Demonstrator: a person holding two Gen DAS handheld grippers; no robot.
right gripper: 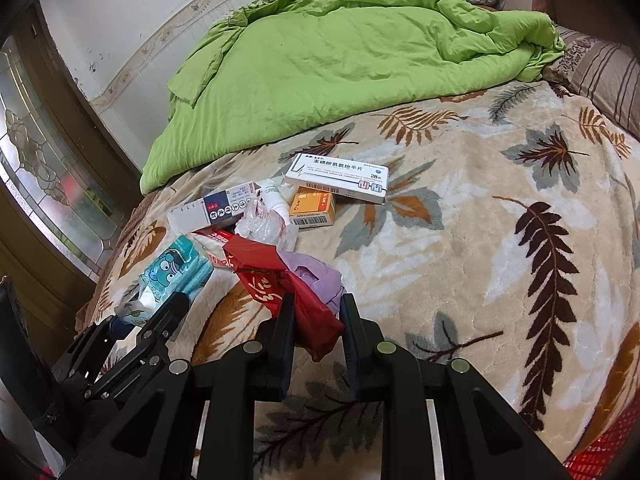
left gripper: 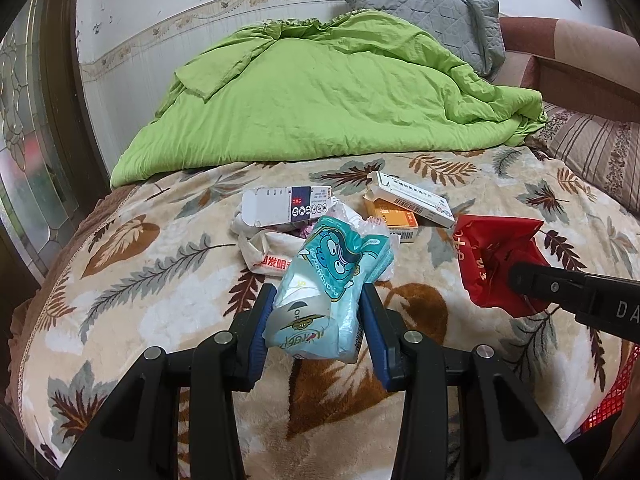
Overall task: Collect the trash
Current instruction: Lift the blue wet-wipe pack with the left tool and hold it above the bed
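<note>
Currently, trash pile: a loose heap lay on the leaf-patterned blanket (right gripper: 500, 184) covering the bed, just in front of a rumpled green quilt (left gripper: 320, 92).
Left claw (left gripper: 318, 316): its 2 blue-padded fingers (left gripper: 376, 320) were narrowed onto a pale blue tissue pack (left gripper: 332, 280) with a cartoon print, pressing it from both sides; the pack's far end tilted toward the heap.
Right claw (right gripper: 316, 320): it was clamped tight on a crumpled red plastic bag (right gripper: 276, 280), the bag bunched between the fingers and spilling out ahead of them.
Bag contents: whether anything sat inside the red bag could not be told; its mouth was folded over on itself.
Purple bag (right gripper: 316, 276): a lilac plastic bag lay touching the red one on its right side.
Boxes: 3 cardboard medicine cartons rested in the pile. A long white box (right gripper: 340, 178) printed with "28" lay across the top of a small orange box (right gripper: 314, 208), and a white-and-navy box (right gripper: 216, 210) lay to their left with 1 end flap open. Nothing could be seen inside any of them.
Other scraps: a small white bottle (right gripper: 276, 198) and a clear crinkled wrapper (right gripper: 268, 228) sat between the boxes, and a white wrapper with red characters (left gripper: 266, 254) lay under the navy box.
Red mesh basket (left gripper: 616, 396): only a corner showed at the bed's near right edge; its contents were out of view.
Pillows: a grey quilted pillow (left gripper: 432, 12) and a striped one (left gripper: 596, 152) lay behind the quilt.
</note>
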